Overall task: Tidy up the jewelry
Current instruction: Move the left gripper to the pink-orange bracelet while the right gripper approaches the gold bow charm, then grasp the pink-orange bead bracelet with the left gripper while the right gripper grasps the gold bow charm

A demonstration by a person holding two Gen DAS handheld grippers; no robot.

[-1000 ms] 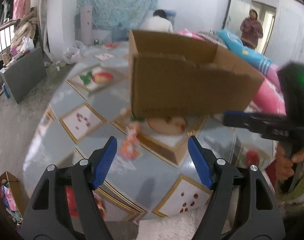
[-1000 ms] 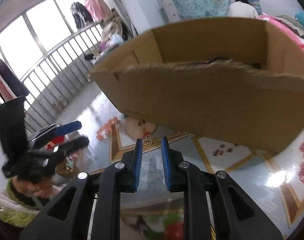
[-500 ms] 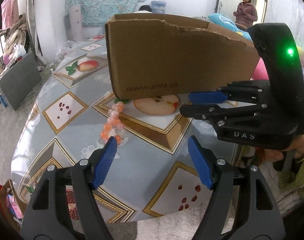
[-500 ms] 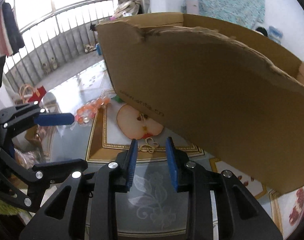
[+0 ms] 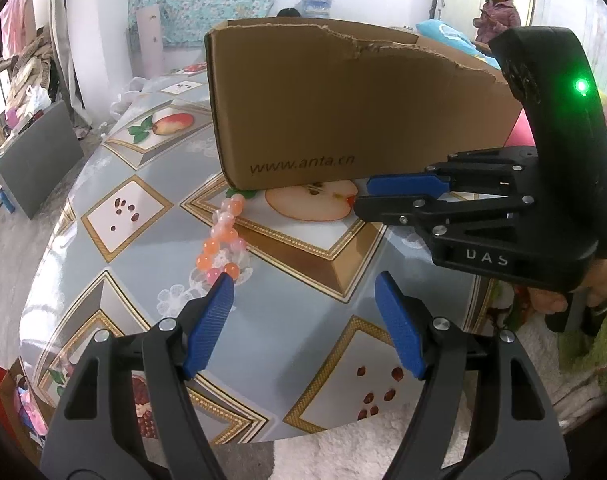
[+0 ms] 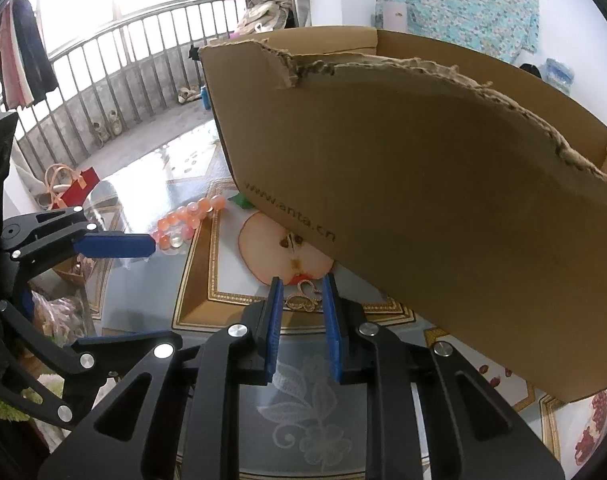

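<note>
A string of pink and orange beads (image 5: pixel 222 236) lies on the patterned tablecloth just beyond the left fingertip of my open left gripper (image 5: pixel 303 284); it also shows in the right wrist view (image 6: pixel 183 220). A small gold butterfly-shaped piece (image 6: pixel 303 296) lies on the cloth between the tips of my right gripper (image 6: pixel 302 282), whose jaws are partly open around it without touching. The right gripper also shows in the left wrist view (image 5: pixel 363 192). A cardboard box (image 5: pixel 343 112) with a torn rim stands behind both; it also shows in the right wrist view (image 6: pixel 443 184).
The round table (image 5: pixel 163 280) has a glossy cloth with fruit prints. Its front edge is close below my left gripper. A person (image 5: pixel 499 12) stands in a doorway at the far right. A railing (image 6: pixel 123 80) and a floor with bags lie beyond the table.
Both grippers have moved lower and closer to the table. The right gripper's jaws opened a little and now sit around the gold piece. The left gripper neared the beads.
</note>
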